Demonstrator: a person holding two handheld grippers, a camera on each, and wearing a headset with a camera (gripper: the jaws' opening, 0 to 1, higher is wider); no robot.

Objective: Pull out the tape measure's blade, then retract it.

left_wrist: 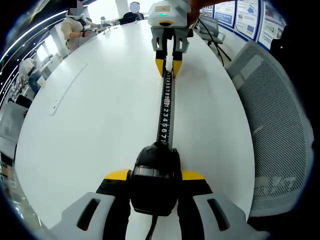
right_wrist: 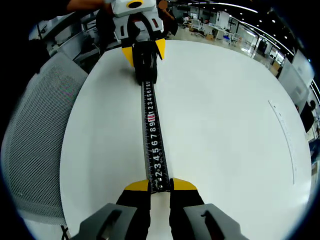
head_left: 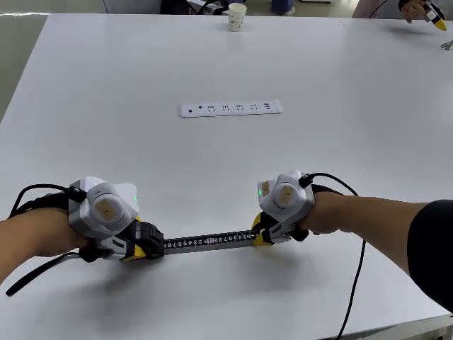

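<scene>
- Already the blade (head_left: 209,241) is out. It runs straight from the case (head_left: 150,239) across to the right gripper (head_left: 260,237), low over the table (head_left: 318,106). I cannot tell whether it touches the top.
- The left gripper (left_wrist: 155,176) is clamped on the black case, with one yellow-tipped jaw on each side, near the table's front edge.
- The right gripper is pinched on the blade's tip. In the right gripper view the jaws meet on the end with the lowest numbers.
- Done, as I judge it: the pull-out, or a good part of it. Whether more blade is wanted cannot be told from here.
- Left: the whole retract. The tip has to go back to the case, either walked in or released so the spring takes it.
- Count: one tape measure, so one case and one blade.
- Two grippers, both occupied.
- One strip (head_left: 230,108) lies mid-table and one cup (head_left: 237,15) stands at the far edge, both well apart from the work.
</scene>
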